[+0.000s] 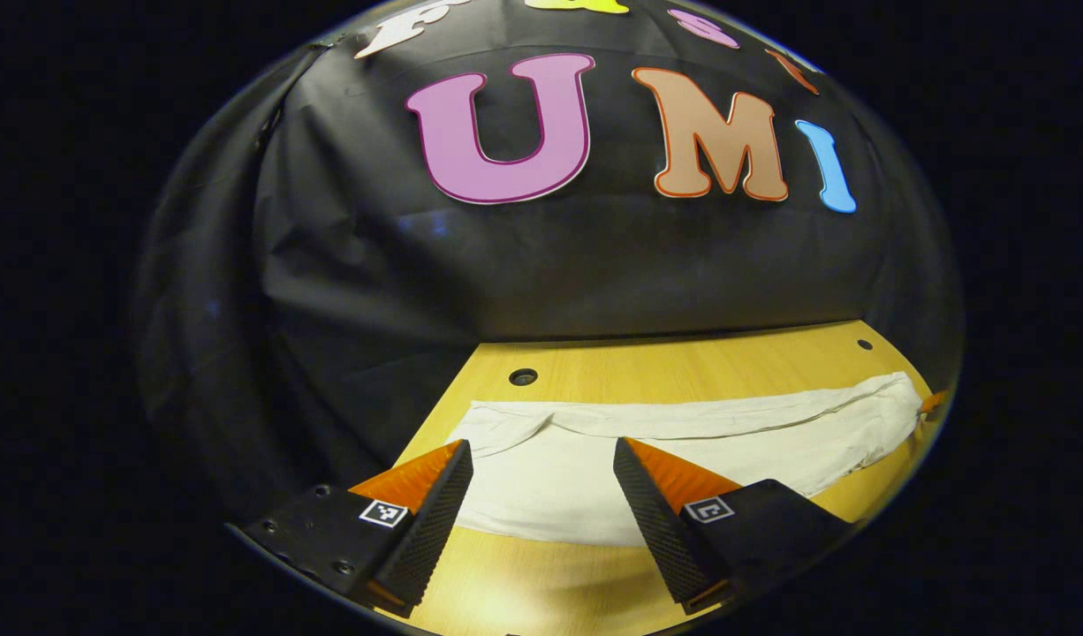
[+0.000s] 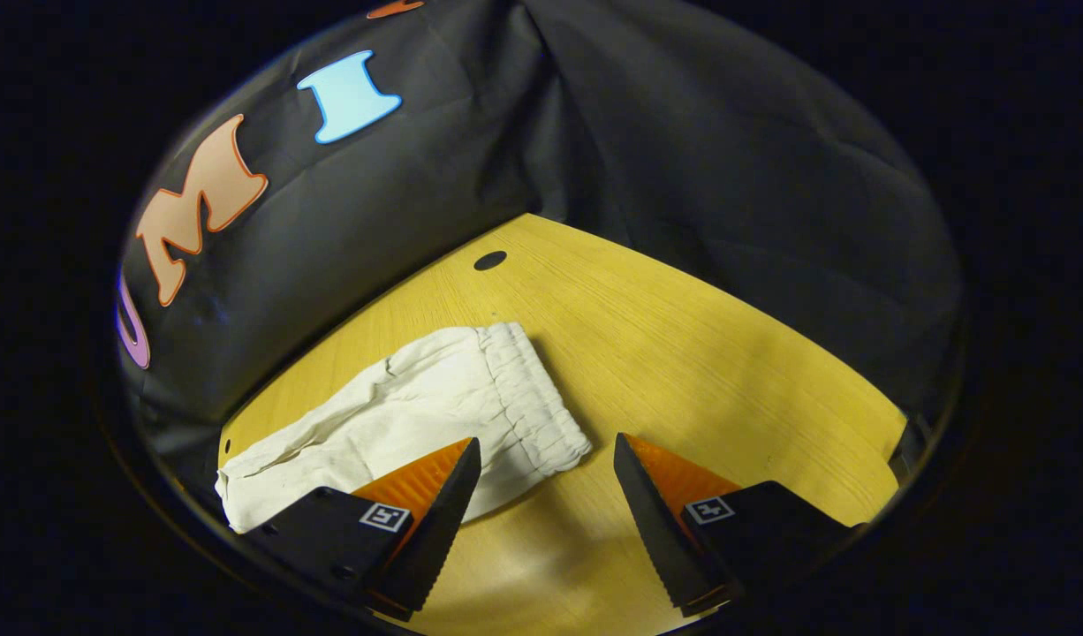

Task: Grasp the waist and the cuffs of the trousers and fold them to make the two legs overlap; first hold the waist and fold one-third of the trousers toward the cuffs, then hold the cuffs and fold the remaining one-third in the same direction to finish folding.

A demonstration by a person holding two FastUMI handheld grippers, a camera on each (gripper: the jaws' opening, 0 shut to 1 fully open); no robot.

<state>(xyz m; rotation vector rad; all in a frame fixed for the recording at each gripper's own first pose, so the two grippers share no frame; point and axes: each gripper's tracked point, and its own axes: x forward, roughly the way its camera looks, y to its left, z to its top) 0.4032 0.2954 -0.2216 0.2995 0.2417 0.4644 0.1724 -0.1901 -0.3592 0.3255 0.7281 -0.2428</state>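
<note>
Cream trousers point(image 1: 683, 437) lie flat on the wooden table point(image 1: 683, 358), legs overlapped, stretching left to right in the left gripper view. My left gripper point(image 1: 541, 450) is open, hovering just before the near edge of the cloth at its cuff end. In the right gripper view the trousers point(image 2: 400, 415) run toward the lower left, and their gathered elastic waist point(image 2: 533, 397) faces my right gripper point(image 2: 546, 450). That gripper is open, with the waist's near corner close to its left finger; nothing sits between the fingers.
The table point(image 2: 683, 353) has round holes, one behind the trousers point(image 1: 523, 377), one at the far right point(image 1: 864, 344) and one beyond the waist point(image 2: 489, 261). Black cloth walls close in behind the table. Bare wood extends right of the waist.
</note>
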